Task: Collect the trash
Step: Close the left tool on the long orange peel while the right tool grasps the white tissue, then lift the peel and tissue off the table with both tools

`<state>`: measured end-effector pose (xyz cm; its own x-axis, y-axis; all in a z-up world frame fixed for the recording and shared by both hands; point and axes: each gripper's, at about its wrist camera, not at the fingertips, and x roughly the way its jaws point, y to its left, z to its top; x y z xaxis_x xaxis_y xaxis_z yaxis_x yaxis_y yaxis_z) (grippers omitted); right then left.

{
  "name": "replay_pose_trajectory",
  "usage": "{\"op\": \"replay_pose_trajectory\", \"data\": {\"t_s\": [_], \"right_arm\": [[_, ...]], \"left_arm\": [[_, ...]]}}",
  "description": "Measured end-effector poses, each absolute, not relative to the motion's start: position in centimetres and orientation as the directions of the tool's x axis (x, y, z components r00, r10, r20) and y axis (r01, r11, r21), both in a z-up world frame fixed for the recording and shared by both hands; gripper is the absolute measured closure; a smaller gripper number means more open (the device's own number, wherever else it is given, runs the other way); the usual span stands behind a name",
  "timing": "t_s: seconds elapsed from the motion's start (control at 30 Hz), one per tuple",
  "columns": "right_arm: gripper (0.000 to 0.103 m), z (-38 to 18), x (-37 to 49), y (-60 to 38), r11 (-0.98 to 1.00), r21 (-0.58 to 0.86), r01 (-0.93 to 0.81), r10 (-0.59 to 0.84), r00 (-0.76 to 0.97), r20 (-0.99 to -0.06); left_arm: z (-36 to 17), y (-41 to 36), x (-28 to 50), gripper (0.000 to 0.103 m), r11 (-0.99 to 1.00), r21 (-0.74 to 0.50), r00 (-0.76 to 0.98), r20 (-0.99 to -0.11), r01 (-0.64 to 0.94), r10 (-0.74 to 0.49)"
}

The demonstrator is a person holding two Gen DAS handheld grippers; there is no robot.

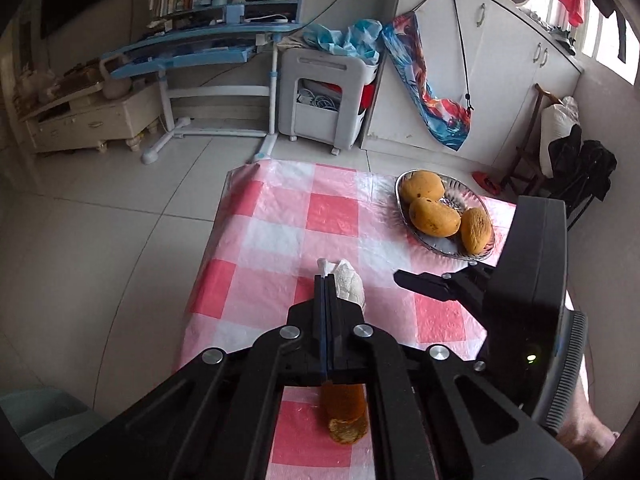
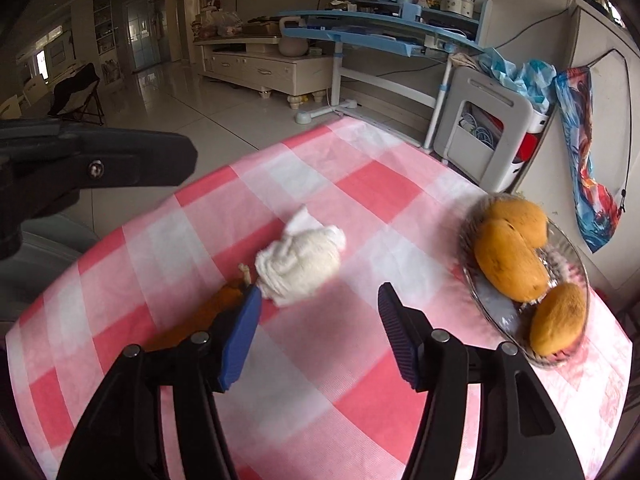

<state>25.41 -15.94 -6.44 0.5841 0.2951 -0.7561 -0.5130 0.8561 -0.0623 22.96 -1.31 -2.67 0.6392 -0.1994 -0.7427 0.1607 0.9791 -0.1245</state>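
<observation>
Crumpled white tissue (image 2: 300, 266), checked plastic tablecloth (image 2: 360, 380)

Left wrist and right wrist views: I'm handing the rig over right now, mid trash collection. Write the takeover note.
Left gripper: shut, nothing visible in it.
Right gripper: open, empty, pointing at the crumpled tissue.
Trash: the tissue and an orange-brown scrap lie side by side on the checked tablecloth.
The dish of three mangoes stands to the right; probably not trash.
Done: nothing picked up yet.
Left: grasp the tissue, then the scrap.
</observation>
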Motion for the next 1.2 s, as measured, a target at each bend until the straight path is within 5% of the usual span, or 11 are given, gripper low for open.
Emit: {"op": "replay_pose_trajectory", "data": {"t_s": [0.13,0.23,0.47,0.7,0.8,0.93,0.97,1.03,1.2], "right_arm": [[0.043,-6.7,26.4,-15.1,0.859,-0.069,-0.508,0.286,0.587,-0.758],[0.070,-7.0,27.1,-14.8,0.858,-0.059,-0.510,0.284,0.568,-0.772],[0.079,-6.9,26.2,-15.6,0.852,-0.089,-0.515,0.261,0.566,-0.782],[0.079,-6.7,23.6,-18.3,0.847,-0.114,-0.520,0.224,0.543,-0.809],[0.079,-6.6,22.4,-19.4,0.847,-0.111,-0.520,0.214,0.524,-0.824],[0.079,-6.5,21.1,-19.8,0.838,-0.114,-0.533,0.209,0.508,-0.836],[0.079,-6.4,20.7,-19.8,0.836,-0.117,-0.536,0.207,0.506,-0.837],[0.079,-6.1,19.7,-19.9,0.833,-0.119,-0.540,0.209,0.506,-0.837],[0.079,-5.1,17.2,-19.8,0.828,-0.115,-0.549,0.226,0.513,-0.828]], "left_arm": [[-3.3,-0.3,23.5,0.102,0.981,-0.147,0.610,-0.769,0.126,-0.194],[-4.5,-0.6,23.6,0.102,0.983,-0.135,0.571,-0.801,0.124,-0.182],[-6.2,-1.7,23.5,0.100,0.984,-0.099,0.524,-0.836,0.148,-0.163],[-8.0,-3.1,23.7,0.056,0.981,-0.108,0.479,-0.860,0.163,-0.174],[-8.9,-4.7,23.7,0.046,0.981,-0.052,0.473,-0.871,0.185,-0.135],[-10.3,-6.8,23.2,0.047,0.972,0.045,0.479,-0.875,0.229,-0.072],[-10.2,-7.0,22.9,0.053,0.969,0.050,0.491,-0.868,0.242,-0.078],[-9.9,-7.1,22.7,0.082,0.966,0.031,0.488,-0.867,0.255,-0.101],[-8.4,-6.9,21.3,0.085,0.965,-0.005,0.514,-0.846,0.262,-0.144]]}}
